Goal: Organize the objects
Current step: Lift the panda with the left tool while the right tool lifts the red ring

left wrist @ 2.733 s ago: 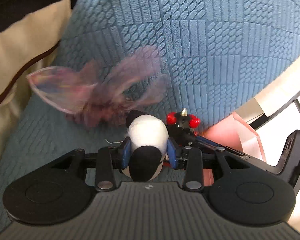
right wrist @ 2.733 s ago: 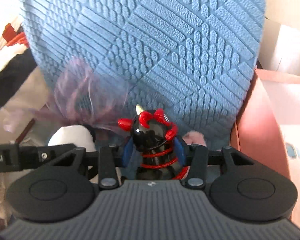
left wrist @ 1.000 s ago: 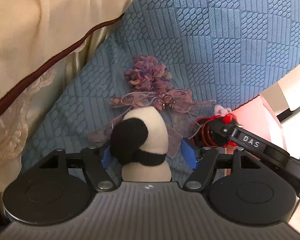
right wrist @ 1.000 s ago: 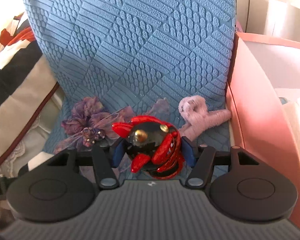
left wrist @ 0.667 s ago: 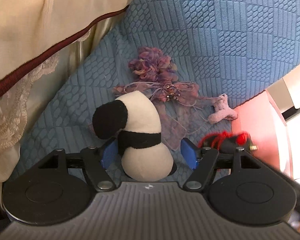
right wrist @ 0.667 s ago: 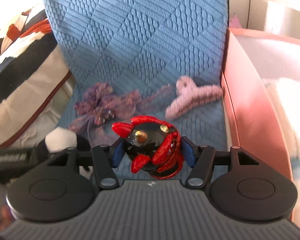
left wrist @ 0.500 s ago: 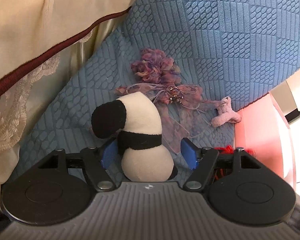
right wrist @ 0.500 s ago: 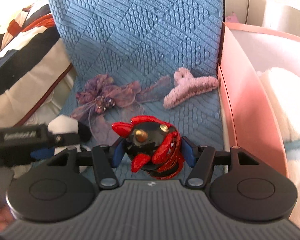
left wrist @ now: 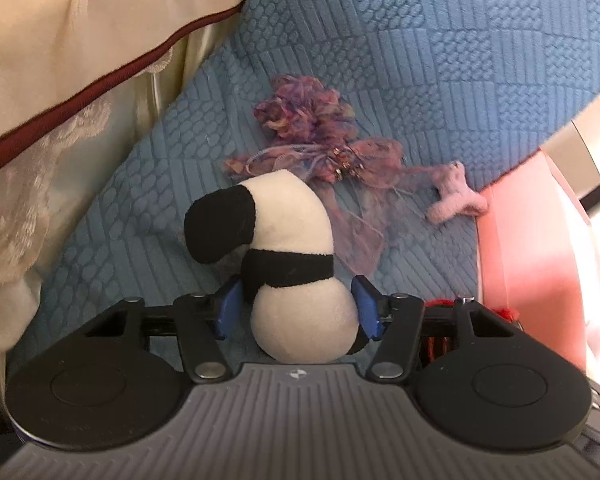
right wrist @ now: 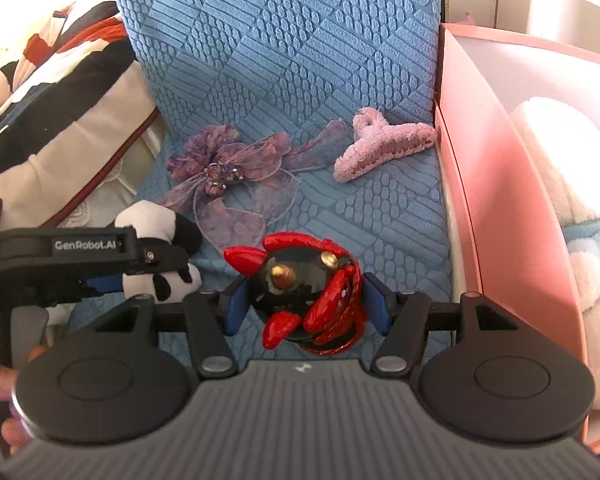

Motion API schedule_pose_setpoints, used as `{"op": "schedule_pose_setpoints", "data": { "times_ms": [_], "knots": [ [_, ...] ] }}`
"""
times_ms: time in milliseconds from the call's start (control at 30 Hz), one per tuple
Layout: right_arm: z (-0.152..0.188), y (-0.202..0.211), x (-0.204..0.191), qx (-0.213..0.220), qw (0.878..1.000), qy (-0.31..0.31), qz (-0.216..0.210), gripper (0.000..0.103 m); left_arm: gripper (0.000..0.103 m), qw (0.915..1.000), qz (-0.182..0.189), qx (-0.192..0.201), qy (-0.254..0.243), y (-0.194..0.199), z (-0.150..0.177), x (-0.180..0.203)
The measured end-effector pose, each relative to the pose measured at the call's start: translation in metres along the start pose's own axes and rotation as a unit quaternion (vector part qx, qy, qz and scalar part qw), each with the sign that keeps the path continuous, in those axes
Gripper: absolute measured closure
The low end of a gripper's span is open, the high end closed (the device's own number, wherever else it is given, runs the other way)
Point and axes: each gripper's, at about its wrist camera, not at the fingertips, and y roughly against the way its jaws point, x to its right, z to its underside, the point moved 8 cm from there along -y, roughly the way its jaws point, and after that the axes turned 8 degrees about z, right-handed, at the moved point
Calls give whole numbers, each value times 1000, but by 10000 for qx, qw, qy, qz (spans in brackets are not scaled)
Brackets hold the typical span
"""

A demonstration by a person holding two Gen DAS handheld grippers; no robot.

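Observation:
My left gripper [left wrist: 296,306] is shut on a black-and-white panda plush [left wrist: 288,256], held above the blue textured cushion [left wrist: 420,48]; the plush also shows in the right wrist view [right wrist: 160,248]. My right gripper [right wrist: 304,306] is shut on a black figurine with red horns and claws [right wrist: 306,284]. A purple gauze bow with beads [right wrist: 228,172] and a fuzzy pink hair claw [right wrist: 384,140] lie on the cushion ahead; both also show in the left wrist view, the bow [left wrist: 320,148] and the claw [left wrist: 456,196].
A pink box [right wrist: 496,168] stands right of the cushion with a white and blue plush [right wrist: 580,208] inside. Cream fabric with a dark red border [left wrist: 80,64] and a striped cloth [right wrist: 48,80] lie to the left.
Both grippers have pulled back from the cushion with their toys. The purple bow and pink claw now lie farther ahead. The left gripper's jaws stand wider around the panda than 2.7 s ago.

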Motion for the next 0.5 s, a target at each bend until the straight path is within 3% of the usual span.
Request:
{"op": "schedule_pose_setpoints", "data": {
  "times_ms": [333, 500],
  "knots": [
    [29, 23, -6, -26, 9998, -9, -194, 41, 39, 9995, 95, -205, -222, 26, 38, 12],
    [34, 17, -4, -93, 9999, 9, -43, 40, 39, 9991, 18, -355, -224, 19, 47, 8]
  ]
}}
